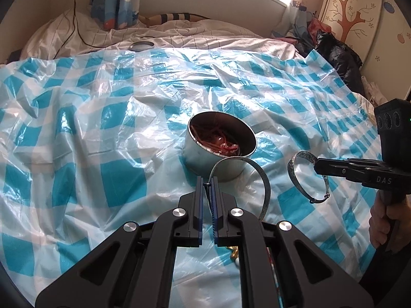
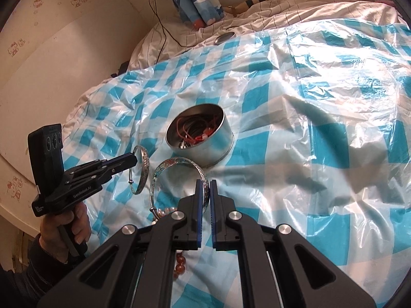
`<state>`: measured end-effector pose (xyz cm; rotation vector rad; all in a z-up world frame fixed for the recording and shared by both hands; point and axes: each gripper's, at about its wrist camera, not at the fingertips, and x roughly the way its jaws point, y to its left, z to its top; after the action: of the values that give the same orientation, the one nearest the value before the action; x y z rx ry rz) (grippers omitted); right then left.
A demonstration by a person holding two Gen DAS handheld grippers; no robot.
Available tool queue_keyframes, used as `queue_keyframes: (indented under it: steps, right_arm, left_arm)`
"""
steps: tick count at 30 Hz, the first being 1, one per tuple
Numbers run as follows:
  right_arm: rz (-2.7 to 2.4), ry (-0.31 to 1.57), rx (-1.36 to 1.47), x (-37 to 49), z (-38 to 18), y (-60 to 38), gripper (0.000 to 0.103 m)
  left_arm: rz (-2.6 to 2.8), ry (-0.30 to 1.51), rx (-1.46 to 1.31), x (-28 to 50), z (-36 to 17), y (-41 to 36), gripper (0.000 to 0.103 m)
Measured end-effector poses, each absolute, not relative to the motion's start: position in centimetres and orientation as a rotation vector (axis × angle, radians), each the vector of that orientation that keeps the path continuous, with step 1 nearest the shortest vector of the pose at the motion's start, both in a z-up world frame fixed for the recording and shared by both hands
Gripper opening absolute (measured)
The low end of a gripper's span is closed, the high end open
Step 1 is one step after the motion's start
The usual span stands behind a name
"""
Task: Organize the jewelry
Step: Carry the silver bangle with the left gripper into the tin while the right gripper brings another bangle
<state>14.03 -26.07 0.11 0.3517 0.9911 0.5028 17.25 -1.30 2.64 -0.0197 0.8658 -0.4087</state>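
Note:
An open round metal tin [image 1: 205, 155] [image 2: 208, 151], holding red cords and beads, sits on the blue-and-white checked plastic sheet [image 1: 102, 128] [image 2: 308, 154]. My left gripper [image 1: 207, 182] [image 2: 134, 159] is shut on a silver bangle [image 1: 267, 187] [image 2: 146, 165], lifted just in front of the tin. My right gripper [image 2: 206, 183] [image 1: 316, 165] is shut on a bangle with a coloured pattern [image 2: 177, 159] [image 1: 304, 154], held beside the tin at about the same height. The two bangles hang close together without touching.
The tin's lid [image 1: 141, 46] [image 2: 225, 37] lies at the sheet's far edge near a black cable [image 1: 74, 20]. Loose bead bracelets [image 2: 179, 267] lie under my right gripper. Dark bags and clothes [image 1: 336, 54] pile up at the bed's right side. A wall [image 2: 64, 64] borders the left.

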Motion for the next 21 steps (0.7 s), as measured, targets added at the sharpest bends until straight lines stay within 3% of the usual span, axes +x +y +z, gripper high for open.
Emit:
queue_keyframes:
  steps: [21]
  right_arm:
    - [0.465, 0.899, 0.393, 17.7, 1.7, -25.2, 0.006]
  left_arm:
    - [-0.390, 0.833, -0.065, 20.4, 3.8, -2.6, 0.005]
